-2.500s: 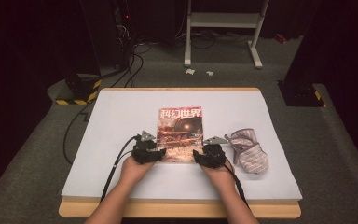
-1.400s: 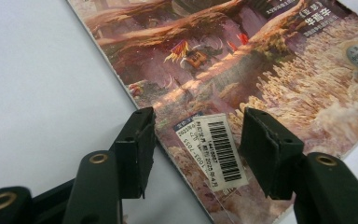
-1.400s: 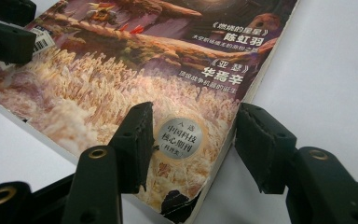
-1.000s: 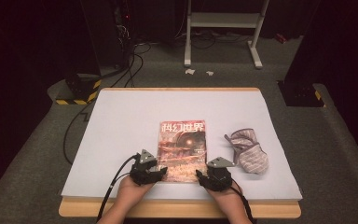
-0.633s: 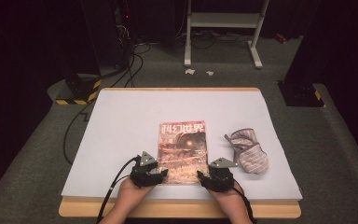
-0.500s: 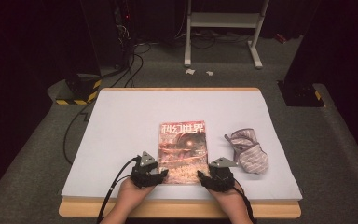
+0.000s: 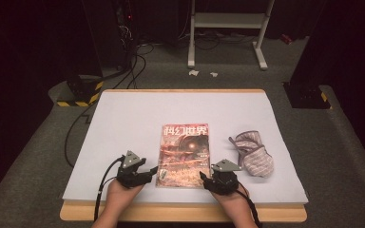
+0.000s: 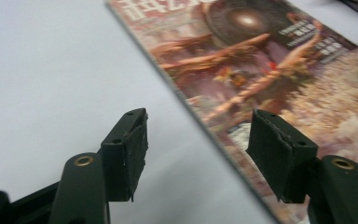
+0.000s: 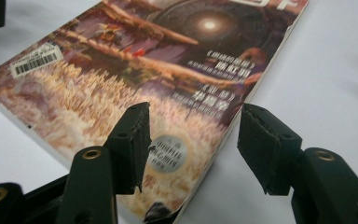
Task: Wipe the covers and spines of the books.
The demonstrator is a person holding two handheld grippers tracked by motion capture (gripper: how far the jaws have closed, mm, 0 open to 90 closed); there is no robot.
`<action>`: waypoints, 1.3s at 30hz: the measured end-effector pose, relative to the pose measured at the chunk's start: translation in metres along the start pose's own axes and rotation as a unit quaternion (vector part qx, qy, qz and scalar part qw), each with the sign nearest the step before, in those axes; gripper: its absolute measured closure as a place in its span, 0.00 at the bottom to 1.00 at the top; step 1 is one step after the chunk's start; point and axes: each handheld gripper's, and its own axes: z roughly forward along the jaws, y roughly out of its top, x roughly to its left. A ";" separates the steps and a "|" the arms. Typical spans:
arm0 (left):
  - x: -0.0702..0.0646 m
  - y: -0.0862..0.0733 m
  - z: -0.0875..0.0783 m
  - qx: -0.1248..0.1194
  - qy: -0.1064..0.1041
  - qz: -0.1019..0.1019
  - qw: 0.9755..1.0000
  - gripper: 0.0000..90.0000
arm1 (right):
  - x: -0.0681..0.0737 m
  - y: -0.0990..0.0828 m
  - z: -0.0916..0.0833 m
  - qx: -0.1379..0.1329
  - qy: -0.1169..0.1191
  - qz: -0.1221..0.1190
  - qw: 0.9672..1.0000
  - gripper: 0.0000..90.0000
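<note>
High view: the left gripper point(image 7: 153, 170) sits just beside the near left corner of the glossy magazine with a reddish illustrated cover point(image 7: 184, 154), which lies flat on the white-covered counter point(image 7: 123, 123). The right gripper point(image 7: 204, 176) sits at the magazine's near right corner. A grey striped cloth mitt point(image 7: 253, 154) lies beyond and to the outer side of the right gripper, apart from the magazine.

Left gripper view: the left gripper point(image 8: 196, 149) is released, its jaws have just been opening, and the magazine's point(image 8: 270, 70) edge runs through the gap without either pad pressing it; one jaw hangs over bare counter, the other over the cover.

Right gripper view: the right gripper point(image 9: 193, 144) is also released, jaws spread above the magazine's point(image 9: 168, 60) near corner, grasping nothing.
</note>
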 end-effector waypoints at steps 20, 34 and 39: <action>0.015 -0.004 -0.004 0.000 0.026 0.004 1.000 0.38 | -0.056 0.016 -0.029 -0.065 -0.013 0.012 0.998 0.47; 0.022 -0.006 -0.005 0.000 0.036 0.003 0.999 0.37 | -0.098 0.010 -0.056 -0.073 -0.068 0.048 0.994 0.43; 0.024 -0.006 -0.005 0.002 0.041 0.002 0.999 0.36 | -0.111 0.006 -0.062 -0.065 -0.084 0.061 0.992 0.41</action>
